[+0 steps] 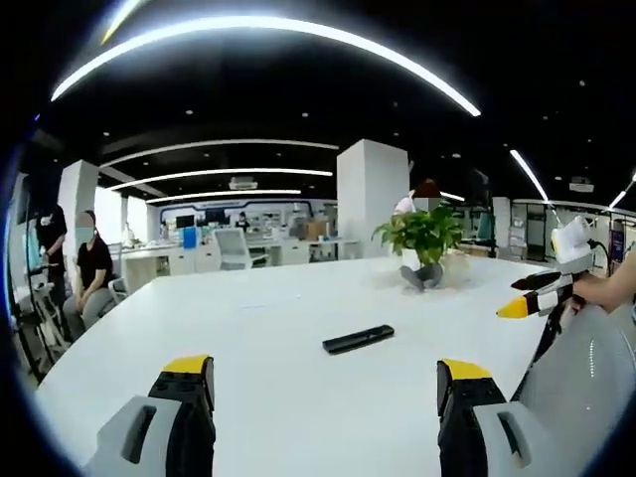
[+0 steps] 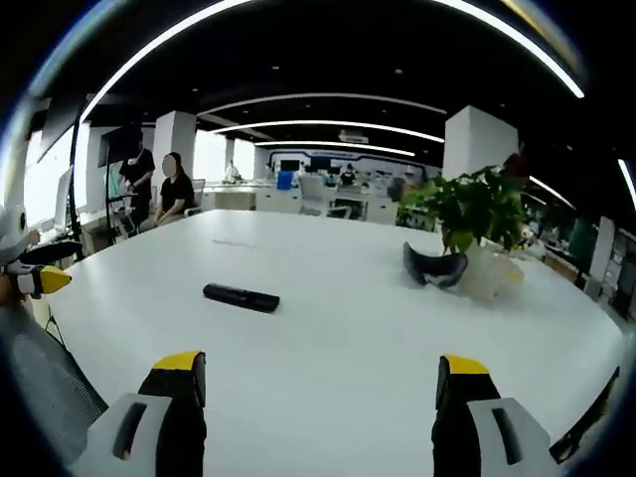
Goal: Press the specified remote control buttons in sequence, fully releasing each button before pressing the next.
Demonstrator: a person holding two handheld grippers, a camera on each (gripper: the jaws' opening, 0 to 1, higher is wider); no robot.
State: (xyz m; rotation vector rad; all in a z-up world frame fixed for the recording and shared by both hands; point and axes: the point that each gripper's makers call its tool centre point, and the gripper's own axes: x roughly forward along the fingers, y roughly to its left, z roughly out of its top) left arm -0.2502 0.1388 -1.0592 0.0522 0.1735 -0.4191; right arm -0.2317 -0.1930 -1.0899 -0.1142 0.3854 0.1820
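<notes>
A black remote control (image 1: 358, 339) lies flat on the white table (image 1: 248, 318), a short way ahead of my left gripper (image 1: 323, 376), whose yellow-tipped jaws stand wide apart and hold nothing. In the right gripper view the remote control (image 2: 240, 296) lies ahead and to the left of my right gripper (image 2: 318, 373), which is open too and hovers above the table (image 2: 328, 348). The right gripper (image 1: 535, 295) also comes in from the right of the left gripper view, and the left gripper (image 2: 38, 279) from the left of the right gripper view.
A potted green plant (image 1: 424, 237) stands at the far side of the table, with a dark curved object (image 2: 434, 268) at its foot. A grey mesh chair back (image 1: 581, 378) rises beside the table. Two people (image 2: 159, 184) are at the far end of the office.
</notes>
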